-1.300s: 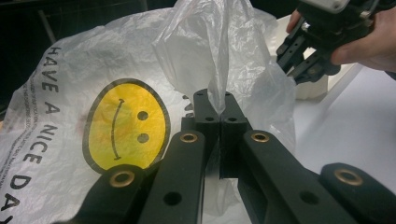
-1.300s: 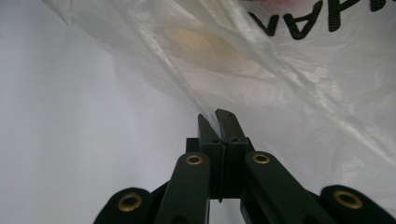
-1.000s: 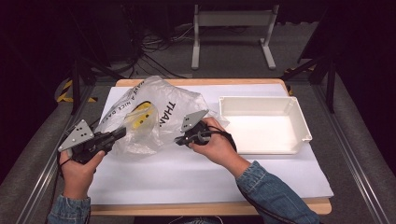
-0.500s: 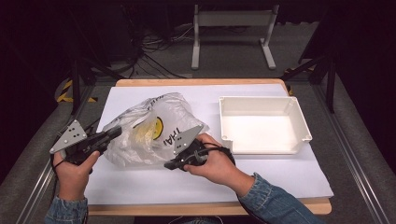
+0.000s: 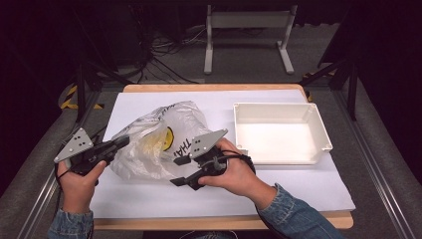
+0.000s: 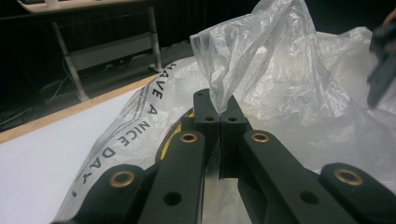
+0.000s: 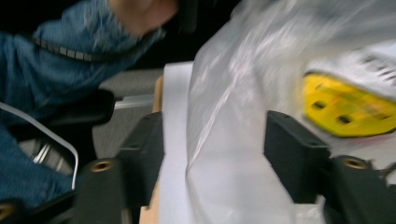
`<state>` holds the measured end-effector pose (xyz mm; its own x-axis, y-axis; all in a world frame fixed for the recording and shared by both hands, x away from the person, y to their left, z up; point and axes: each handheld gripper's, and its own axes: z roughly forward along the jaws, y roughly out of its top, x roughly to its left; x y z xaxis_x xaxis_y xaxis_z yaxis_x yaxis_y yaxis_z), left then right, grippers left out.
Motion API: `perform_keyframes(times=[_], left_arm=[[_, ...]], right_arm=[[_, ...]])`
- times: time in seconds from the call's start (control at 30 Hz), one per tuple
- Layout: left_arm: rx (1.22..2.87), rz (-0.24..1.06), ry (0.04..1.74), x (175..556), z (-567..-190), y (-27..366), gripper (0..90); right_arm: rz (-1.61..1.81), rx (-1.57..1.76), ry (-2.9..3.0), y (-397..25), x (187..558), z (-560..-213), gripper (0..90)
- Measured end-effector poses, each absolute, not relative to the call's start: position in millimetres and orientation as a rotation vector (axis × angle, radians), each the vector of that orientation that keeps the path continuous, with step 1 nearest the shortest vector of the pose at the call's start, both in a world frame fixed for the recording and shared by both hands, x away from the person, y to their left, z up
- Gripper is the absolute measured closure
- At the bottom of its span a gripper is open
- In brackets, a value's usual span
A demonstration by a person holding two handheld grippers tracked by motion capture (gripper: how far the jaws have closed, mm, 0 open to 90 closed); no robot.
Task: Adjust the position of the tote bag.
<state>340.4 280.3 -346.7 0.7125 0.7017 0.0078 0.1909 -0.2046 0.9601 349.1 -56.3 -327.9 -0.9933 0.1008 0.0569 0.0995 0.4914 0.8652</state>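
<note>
So the left hand-held gripper [image 6: 219, 122] was clamped tight on a pinch of the clear plastic bag [image 5: 154, 142], with the film sticking up in a crinkly peak right out of the closed jaws in the left gripper view. In the high view that left hand-held gripper [image 5: 121, 143] sat at the bag's left edge. The right hand-held gripper [image 7: 212, 140] had its jaws spread wide apart, and the bag's film ran between them without either jaw clearly pressing on it; that view was pretty blurry though. From above, the right hand-held gripper [image 5: 180, 172] was low at the bag's front right side, just beside it. The bag itself lay crumpled on the white sheet [image 5: 219, 196] covering the table [image 5: 209, 88], left of middle, with black lettering and a yellow smiley print [image 7: 345, 109] on it. Off to the right, well apart from the bag, sat a white tray [image 5: 321, 130]. The person's denim sleeve [image 5: 293, 219] came in from the bottom.
</note>
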Motion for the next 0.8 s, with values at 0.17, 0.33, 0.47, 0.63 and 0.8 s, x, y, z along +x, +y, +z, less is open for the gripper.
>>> perform_keyframes(times=[0.17, 0.33, 0.47, 0.63, 0.8], left_arm=[[1.758, 0.548, 0.715, 341, -347, 280, 89.1], [1.757, 0.55, 0.724, 342, -348, 281, 89.1], [1.752, 0.55, 0.724, 342, -349, 282, 89.1], [1.758, 0.546, 0.724, 343, -349, 281, 89.1], [1.762, 0.544, 0.722, 342, -349, 282, 89.1]], right_arm=[[1.617, 0.192, 2.593, -71, 354, -313, 31.0], [1.515, 0.236, 2.474, -87, 366, -302, 18.9], [1.365, 0.357, 2.546, -95, 377, -310, 15.2], [1.205, 0.394, 2.563, -97, 386, -330, 15.3], [1.067, 0.368, 2.626, -96, 390, -337, 52.2]])
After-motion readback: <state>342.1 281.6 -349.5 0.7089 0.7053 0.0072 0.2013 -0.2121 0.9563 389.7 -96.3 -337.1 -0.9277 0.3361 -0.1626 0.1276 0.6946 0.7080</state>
